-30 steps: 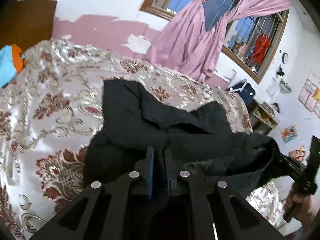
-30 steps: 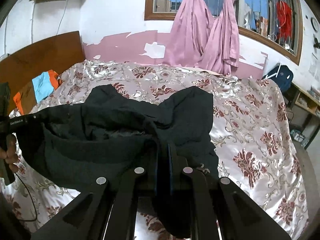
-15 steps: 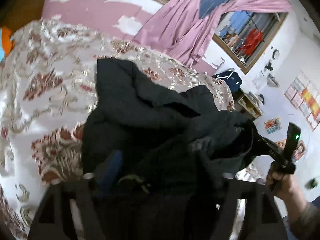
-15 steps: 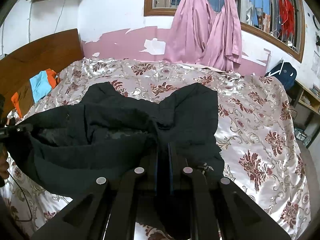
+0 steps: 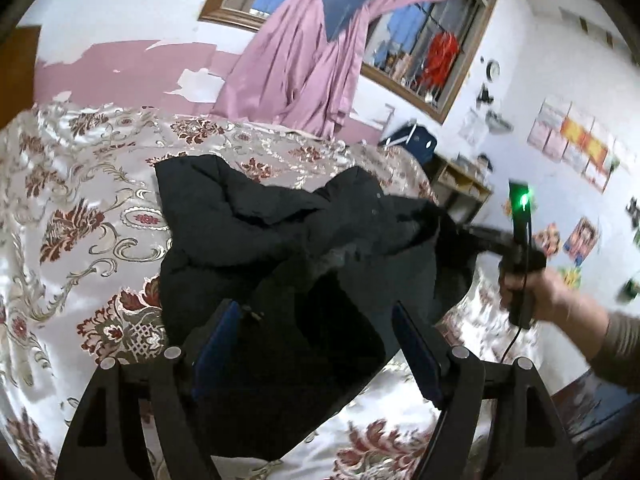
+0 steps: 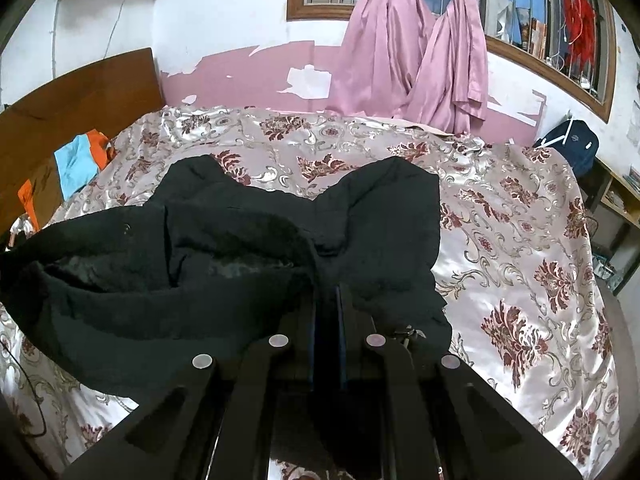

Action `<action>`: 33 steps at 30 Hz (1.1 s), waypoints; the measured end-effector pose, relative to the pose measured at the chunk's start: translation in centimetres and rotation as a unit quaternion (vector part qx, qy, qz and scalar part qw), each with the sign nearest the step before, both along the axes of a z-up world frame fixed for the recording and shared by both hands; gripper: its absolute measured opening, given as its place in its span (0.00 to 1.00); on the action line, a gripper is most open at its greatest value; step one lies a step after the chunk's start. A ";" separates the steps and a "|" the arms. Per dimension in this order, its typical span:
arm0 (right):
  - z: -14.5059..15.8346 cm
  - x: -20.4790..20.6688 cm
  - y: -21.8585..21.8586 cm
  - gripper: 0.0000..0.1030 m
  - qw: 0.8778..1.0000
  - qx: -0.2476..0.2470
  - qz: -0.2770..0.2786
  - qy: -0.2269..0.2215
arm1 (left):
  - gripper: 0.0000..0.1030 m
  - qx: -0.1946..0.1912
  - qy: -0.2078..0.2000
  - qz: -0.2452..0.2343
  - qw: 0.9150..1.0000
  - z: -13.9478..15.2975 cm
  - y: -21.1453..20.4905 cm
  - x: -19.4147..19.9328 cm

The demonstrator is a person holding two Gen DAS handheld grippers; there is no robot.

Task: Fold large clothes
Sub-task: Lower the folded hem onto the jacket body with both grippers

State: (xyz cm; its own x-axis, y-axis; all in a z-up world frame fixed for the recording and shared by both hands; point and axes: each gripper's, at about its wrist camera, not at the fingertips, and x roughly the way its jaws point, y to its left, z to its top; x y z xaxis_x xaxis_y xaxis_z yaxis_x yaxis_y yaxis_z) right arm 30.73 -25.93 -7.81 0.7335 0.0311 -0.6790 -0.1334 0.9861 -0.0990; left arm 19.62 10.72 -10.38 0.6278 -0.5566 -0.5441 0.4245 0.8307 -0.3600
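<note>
Left gripper (image 5: pixel 316 344) gapes wide over the black garment (image 5: pixel 288 240); right gripper (image 6: pixel 326 344) pinches its edge, lifting it off the floral bedspread (image 6: pixel 520 248). Pink curtains (image 6: pixel 416 48) hang at the barred window beyond.

A bed (image 6: pixel 520 240) covered by a shiny floral bedspread (image 5: pixel 80 208) carries a black garment (image 6: pixel 360 216) spread across its middle. Blue and orange clothes (image 6: pixel 76 164) lie near the wooden headboard (image 6: pixel 80 88).
</note>
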 end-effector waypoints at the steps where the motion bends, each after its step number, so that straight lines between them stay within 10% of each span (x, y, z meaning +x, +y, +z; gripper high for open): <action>1: -0.1 0.2 0.0 0.07 1.000 0.001 -0.001 0.002 | 0.74 0.007 -0.001 -0.005 1.000 -0.1 -0.3 0.0; 6: -0.4 0.9 0.0 0.07 1.000 0.001 -0.002 0.008 | 0.72 0.083 -0.001 0.016 0.996 -1.3 -1.4 0.6; 9: -0.2 0.7 0.1 0.07 1.000 0.002 0.000 0.005 | 0.35 0.102 0.021 0.039 0.994 -2.8 -1.2 2.0; 12: 0.2 0.3 0.2 0.07 1.000 0.006 0.005 -0.002 | 0.22 0.060 0.024 0.052 0.997 -2.8 -0.1 3.0; 27: 0.7 2.4 -2.3 0.10 0.999 0.041 -0.003 0.003 | 0.18 0.003 0.007 0.117 0.993 -2.3 -0.8 8.3; 33: 0.8 0.6 -3.5 0.59 0.999 0.038 0.017 -0.013 | 0.18 -0.002 0.020 0.126 0.992 -2.9 -0.4 8.8</action>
